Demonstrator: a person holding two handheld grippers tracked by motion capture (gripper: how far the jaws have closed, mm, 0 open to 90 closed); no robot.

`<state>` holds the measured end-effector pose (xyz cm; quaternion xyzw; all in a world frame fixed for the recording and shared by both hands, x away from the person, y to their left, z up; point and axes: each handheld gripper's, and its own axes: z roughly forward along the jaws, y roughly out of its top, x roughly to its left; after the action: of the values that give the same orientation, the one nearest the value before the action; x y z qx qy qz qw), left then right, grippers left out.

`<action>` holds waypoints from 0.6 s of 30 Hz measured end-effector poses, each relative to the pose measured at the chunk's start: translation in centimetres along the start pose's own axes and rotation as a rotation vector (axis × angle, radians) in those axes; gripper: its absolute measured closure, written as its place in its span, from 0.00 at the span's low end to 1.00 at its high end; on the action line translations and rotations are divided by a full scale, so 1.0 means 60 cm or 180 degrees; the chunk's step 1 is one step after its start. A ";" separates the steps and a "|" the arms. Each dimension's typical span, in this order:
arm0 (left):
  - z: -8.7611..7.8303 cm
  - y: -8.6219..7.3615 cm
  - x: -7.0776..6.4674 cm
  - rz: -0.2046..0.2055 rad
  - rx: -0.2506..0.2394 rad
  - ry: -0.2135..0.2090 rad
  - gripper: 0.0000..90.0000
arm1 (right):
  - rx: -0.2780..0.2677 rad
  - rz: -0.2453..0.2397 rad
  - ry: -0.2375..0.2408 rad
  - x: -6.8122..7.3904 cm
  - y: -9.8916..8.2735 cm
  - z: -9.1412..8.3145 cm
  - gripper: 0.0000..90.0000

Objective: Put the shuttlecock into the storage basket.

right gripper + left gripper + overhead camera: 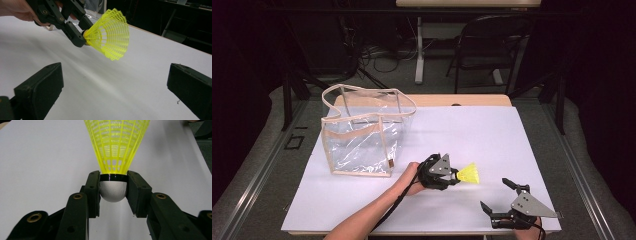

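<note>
Two jaws, left gripper [113, 188]: clamped on the white rounded cork of the shuttlecock [116, 147], just below its black band.
Shuttlecock position: off the table [512, 130], skirt toward 3 o'clock in the high view.
Slip risk: smooth dome, narrow contact — it may pivot or squirt out.
Skirt: yellow plastic lattice, flared, probably springy.
Right gripper [498, 196]: jaws wide apart, empty, at 5 o'clock.
Bag [362, 131]: clear, tan-trimmed, open-topped, at 10 o'clock — flimsy rim may snag.

Bright, even light from above on the white table [492, 135]; dark, dim surroundings. Soft, weak shadows. Slight glare on the clear bag [362, 140]. Blurred near jaws in both gripper views.
</note>
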<state>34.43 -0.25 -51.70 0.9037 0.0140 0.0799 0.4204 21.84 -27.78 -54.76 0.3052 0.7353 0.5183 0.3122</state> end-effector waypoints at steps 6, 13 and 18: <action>-0.012 -0.009 0.000 -0.0041 -0.0011 0.0042 0.72 | -0.0001 -0.0002 0.0001 0.001 0.000 0.001 0.00; -0.026 -0.020 0.001 -0.0069 -0.0007 0.0104 0.72 | 0.0003 -0.0002 0.0008 0.001 0.000 0.002 0.00; -0.036 -0.026 0.004 -0.0108 -0.0019 0.0150 0.72 | 0.0000 0.0007 0.0013 0.001 -0.001 0.003 0.00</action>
<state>34.38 2.43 -51.51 0.9000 0.0390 0.0940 0.4239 21.92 -27.63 -54.87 0.3050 0.7356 0.5193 0.3102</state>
